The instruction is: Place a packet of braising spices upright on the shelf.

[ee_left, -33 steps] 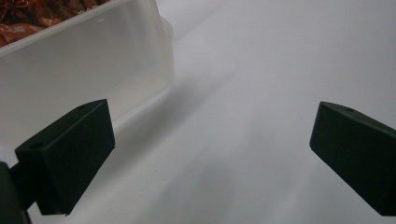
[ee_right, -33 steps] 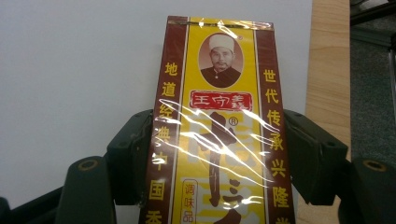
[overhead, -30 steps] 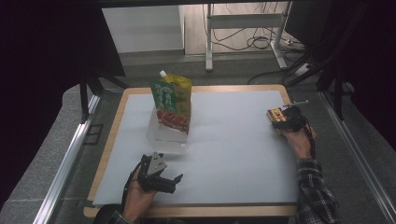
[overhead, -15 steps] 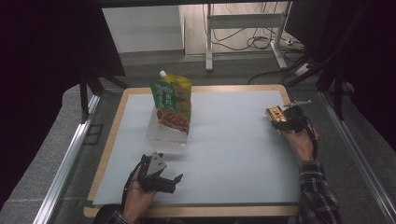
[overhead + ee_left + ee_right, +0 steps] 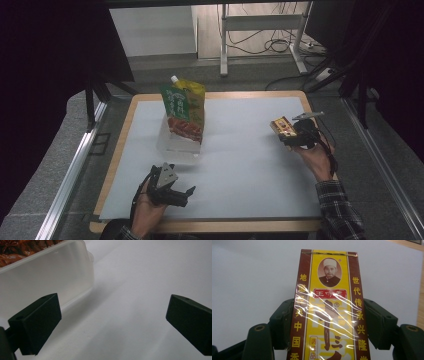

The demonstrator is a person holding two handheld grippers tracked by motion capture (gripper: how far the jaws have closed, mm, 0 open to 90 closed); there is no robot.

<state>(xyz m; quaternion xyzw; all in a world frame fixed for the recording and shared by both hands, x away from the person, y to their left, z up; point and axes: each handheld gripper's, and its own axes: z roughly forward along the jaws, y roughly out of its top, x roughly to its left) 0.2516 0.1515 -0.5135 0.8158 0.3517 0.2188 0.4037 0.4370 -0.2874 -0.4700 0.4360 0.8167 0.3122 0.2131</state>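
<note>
1. Wide bare stretch of the pale white mat [image 5: 240, 150] across the middle, between both grippers.
2. Blocked at far left: clear plastic rectangular tub [image 5: 176, 145] with the tall green and yellow spouted pouch [image 5: 184, 111] standing in it.
3. Tub wall [image 5: 47, 277] just beside the left gripper [image 5: 172, 192]; open mat to its other side.
4. Right edge taken by the right gripper [image 5: 292, 136] clamping the yellow and brown cellophane-wrapped box [image 5: 283, 128].

box [image 5: 329, 312] | yellow-maroon, cellophane-wrapped | clamped lengthwise (off the table)
</note>
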